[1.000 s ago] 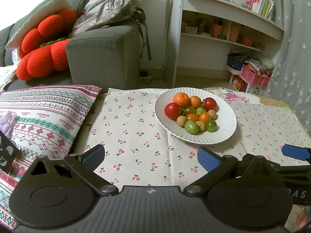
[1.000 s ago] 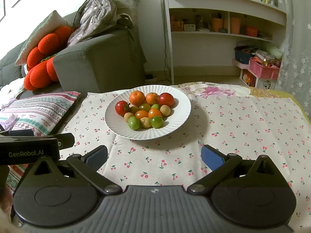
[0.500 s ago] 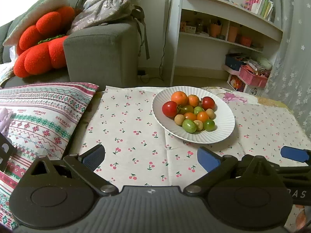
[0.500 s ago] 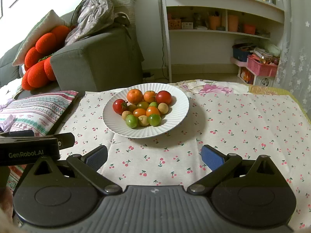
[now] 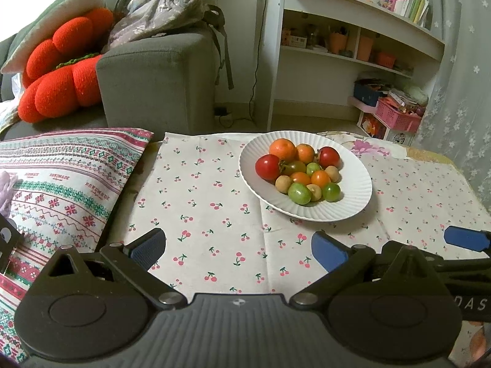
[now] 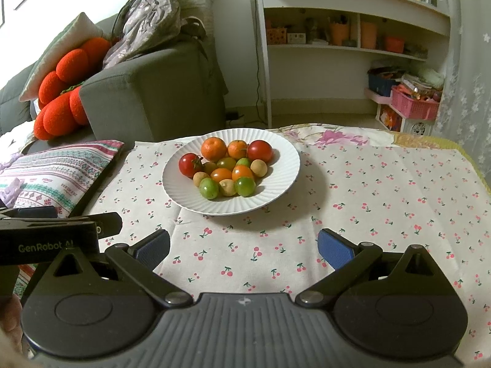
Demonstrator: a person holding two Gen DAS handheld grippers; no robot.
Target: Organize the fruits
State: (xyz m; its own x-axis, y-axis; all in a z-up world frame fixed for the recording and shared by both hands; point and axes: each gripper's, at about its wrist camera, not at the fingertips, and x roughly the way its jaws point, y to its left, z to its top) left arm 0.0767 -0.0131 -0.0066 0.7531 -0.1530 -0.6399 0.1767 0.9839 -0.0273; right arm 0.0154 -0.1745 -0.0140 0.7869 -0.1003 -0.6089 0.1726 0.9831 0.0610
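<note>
A white ribbed plate (image 5: 353, 205) holds a heap of small fruits (image 5: 302, 171). At the far side of the plate sit two oranges (image 6: 214, 148), with one red tomato (image 6: 260, 151) just beside them on the right. A second red tomato (image 6: 188, 164) lies at the plate's left edge. Nearer the middle are two orange cherry tomatoes (image 6: 242, 172), a few olive-green ones, and pale tan round fruits (image 6: 258, 167). Two bright green tomatoes (image 6: 209, 188) sit at the near side of the heap. The fruits touch one another in a loose cluster.

The plate stands on a table covered by a white cloth with a cherry print (image 6: 383, 202). To the left of the plate lies a striped patterned cushion (image 5: 58, 181). Behind the plate is a grey sofa (image 5: 156, 86) carrying a red flower-shaped pillow (image 5: 58, 76) and a grey bag (image 5: 162, 12). Behind the plate to the right stands a white shelf unit (image 6: 353, 49) with pots and books, and a pink basket (image 6: 414, 107) on the floor beside it.

The left claw (image 5: 237, 250) is released, its blue pads spread wide and holding nothing, near the plate's front edge. The right claw (image 6: 244, 247) is likewise released and empty, just in front of the plate.
</note>
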